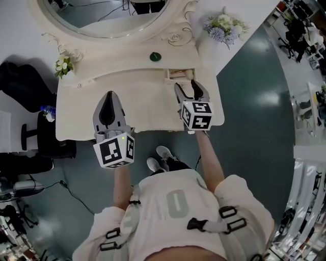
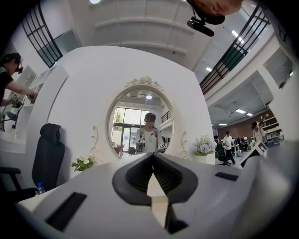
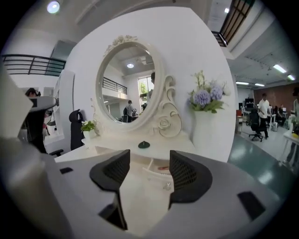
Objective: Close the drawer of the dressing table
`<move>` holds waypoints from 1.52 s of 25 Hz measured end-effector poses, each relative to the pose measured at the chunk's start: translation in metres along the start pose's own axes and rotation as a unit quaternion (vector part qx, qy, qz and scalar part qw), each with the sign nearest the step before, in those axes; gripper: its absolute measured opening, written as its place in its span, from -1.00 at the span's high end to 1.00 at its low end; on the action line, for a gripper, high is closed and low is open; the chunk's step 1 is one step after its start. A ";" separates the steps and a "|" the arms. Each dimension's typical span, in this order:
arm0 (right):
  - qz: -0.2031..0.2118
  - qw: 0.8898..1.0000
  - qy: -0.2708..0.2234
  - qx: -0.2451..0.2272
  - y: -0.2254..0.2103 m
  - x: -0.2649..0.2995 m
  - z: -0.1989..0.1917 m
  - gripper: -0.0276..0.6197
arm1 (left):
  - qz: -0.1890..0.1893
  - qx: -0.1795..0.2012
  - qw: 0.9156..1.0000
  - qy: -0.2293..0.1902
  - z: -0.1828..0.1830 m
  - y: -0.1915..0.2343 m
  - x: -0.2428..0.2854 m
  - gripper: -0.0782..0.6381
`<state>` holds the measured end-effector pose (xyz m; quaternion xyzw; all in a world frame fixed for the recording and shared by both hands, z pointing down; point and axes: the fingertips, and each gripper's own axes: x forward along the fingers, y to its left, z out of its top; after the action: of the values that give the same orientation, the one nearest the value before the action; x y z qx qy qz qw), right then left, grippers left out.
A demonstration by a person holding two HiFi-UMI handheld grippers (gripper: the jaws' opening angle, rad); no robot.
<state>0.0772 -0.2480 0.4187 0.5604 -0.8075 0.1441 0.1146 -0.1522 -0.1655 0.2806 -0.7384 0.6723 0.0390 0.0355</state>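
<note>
The white dressing table [image 1: 142, 114] has a small drawer [image 1: 178, 74] standing pulled out at its right side, under the raised back tier. In the right gripper view the drawer's front [image 3: 159, 179] carries a small knob [image 3: 167, 186], and something pinkish lies inside. My right gripper [image 1: 189, 87] hovers just in front of the drawer with its jaws apart and nothing between them; the knob shows in the gap of the right gripper [image 3: 149, 163]. My left gripper [image 1: 108, 97] hangs over the table's left half, jaws shut and empty, its closed left gripper [image 2: 153, 161] pointed at the mirror.
An oval mirror [image 1: 112, 15] stands at the back. A dark green object [image 1: 155, 56] lies on the raised tier above the drawer. A vase of flowers [image 1: 224, 25] is at back right, a small plant [image 1: 63, 65] at left, an office chair [image 1: 41, 137] beside the table.
</note>
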 end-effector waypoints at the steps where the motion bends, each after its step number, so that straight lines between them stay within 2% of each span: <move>1: -0.001 1.000 0.014 0.010 -0.005 0.008 -0.011 0.12 | 0.001 0.001 1.000 0.005 -0.005 0.000 0.001 0.73; 6: -0.026 0.997 0.069 0.023 -0.027 0.036 -0.057 0.16 | -0.001 0.006 0.999 0.040 -0.032 0.000 0.002 0.73; 16: -0.054 0.989 0.133 0.045 -0.047 0.070 -0.113 0.29 | -0.002 0.011 0.996 0.086 -0.069 0.003 0.001 0.73; 24: -0.061 0.986 0.150 0.047 -0.048 0.082 -0.131 0.40 | 0.010 0.011 0.993 0.115 -0.087 0.011 -0.005 0.73; 30: -0.071 0.985 0.154 0.042 -0.051 0.085 -0.137 0.58 | 0.017 0.020 0.991 0.130 -0.096 0.016 -0.009 0.73; 38: -0.071 0.986 0.148 0.038 -0.051 0.085 -0.137 0.59 | 0.023 0.010 0.991 0.135 -0.101 0.018 -0.012 0.73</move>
<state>0.0992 -0.2893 0.5815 0.5929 -0.7335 0.2477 0.2218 -0.1706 -0.1662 0.3823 -0.7208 0.6882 -0.0666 -0.0490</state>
